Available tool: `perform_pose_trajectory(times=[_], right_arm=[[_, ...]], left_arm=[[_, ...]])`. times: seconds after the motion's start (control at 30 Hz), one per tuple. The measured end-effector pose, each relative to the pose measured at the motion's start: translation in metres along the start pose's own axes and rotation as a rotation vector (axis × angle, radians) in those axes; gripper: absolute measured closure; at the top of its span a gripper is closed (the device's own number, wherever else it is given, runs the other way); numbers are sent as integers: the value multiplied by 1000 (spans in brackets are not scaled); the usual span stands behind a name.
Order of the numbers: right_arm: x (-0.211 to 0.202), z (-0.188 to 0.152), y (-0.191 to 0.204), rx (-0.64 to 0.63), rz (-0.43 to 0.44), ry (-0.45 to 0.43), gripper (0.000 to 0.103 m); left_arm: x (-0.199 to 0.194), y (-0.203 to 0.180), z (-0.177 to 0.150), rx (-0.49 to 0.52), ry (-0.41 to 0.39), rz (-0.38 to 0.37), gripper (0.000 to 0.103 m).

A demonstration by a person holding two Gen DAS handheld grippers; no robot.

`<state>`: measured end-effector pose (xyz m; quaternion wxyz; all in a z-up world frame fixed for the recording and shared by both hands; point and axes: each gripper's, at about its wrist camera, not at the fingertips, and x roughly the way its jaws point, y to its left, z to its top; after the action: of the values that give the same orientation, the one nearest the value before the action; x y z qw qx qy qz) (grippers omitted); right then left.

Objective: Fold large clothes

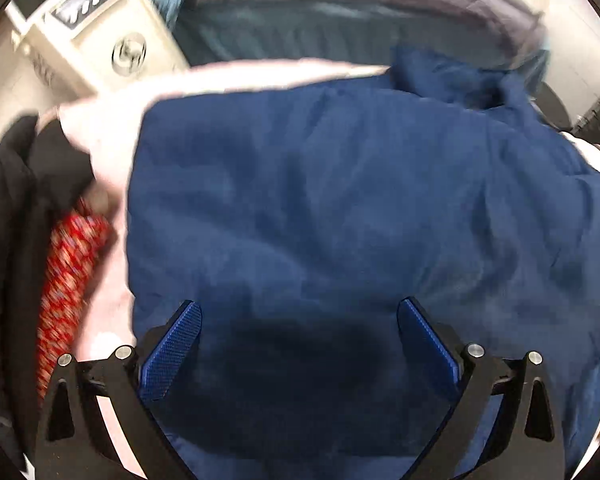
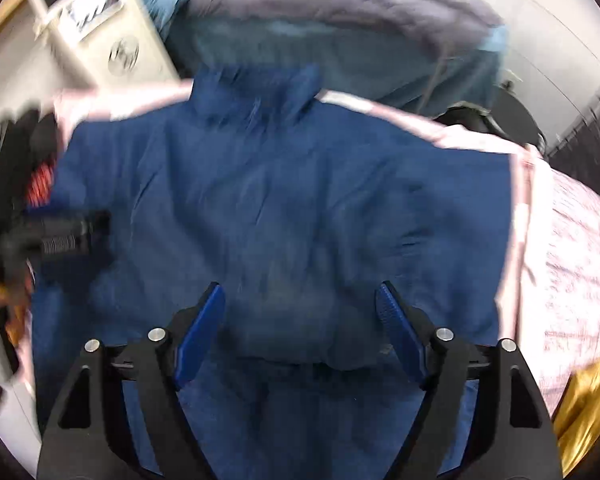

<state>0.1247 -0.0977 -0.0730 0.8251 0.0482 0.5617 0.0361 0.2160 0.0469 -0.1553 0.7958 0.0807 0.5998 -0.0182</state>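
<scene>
Both wrist views looked steeply down, with some motion blur, on a dark blue garment [image 1: 340,208] spread across a pale pink bed cover [image 1: 108,128]. The garment filled the middle of each frame. In the right wrist view its collar [image 2: 296,88] pointed to the top of the frame and a thick doubled hem ran across just above the tongs.

The left tongs [image 1: 300,336] stood wide apart over the blue cloth, with nothing between the blue pads. The right tongs [image 2: 300,320] were also spread wide and held nothing; cloth only lay beneath them. In the right wrist view a dark, blurred piece of the other tool [image 2: 60,232] showed at the left edge, over the garment's left side.

At the left edge of the left wrist view lay black clothing [image 1: 8,220] and a red patterned cloth [image 1: 68,268]. A grey and teal heap of bedding [image 2: 340,12] lay along the top, a cream cabinet [image 1: 100,32] stood at upper left, and a gold fabric [image 2: 584,404] showed at lower right of the right wrist view.

The garment looked flattened but not yet folded. To do the next fold well, each pair of tongs should probably pinch a matching edge or corner, catch all layers, lift evenly, and lay the cloth over without dragging the part underneath.
</scene>
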Motion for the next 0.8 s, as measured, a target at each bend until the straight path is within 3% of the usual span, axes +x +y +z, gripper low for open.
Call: perform_pose_trajectory(times=[0.1,0.33,0.5,0.7,0.8], right_arm=[[40,-3,2,-4,-40,102,25],[87,17,-4,-6,-75,189,11],[99,29,-3,18,-98,180,6],[87,13,-1,1,-108,53,5],[85,13,-7,13,-94,112,6]], left_arm=[[17,9,3,-35,38,-60,5],[39,7,10,-77,58,-52,4],[43,8,12,-109,64,-55,4],[42,9,8,-106,53,-73,4],[38,14,4,-91,48,-93,5]])
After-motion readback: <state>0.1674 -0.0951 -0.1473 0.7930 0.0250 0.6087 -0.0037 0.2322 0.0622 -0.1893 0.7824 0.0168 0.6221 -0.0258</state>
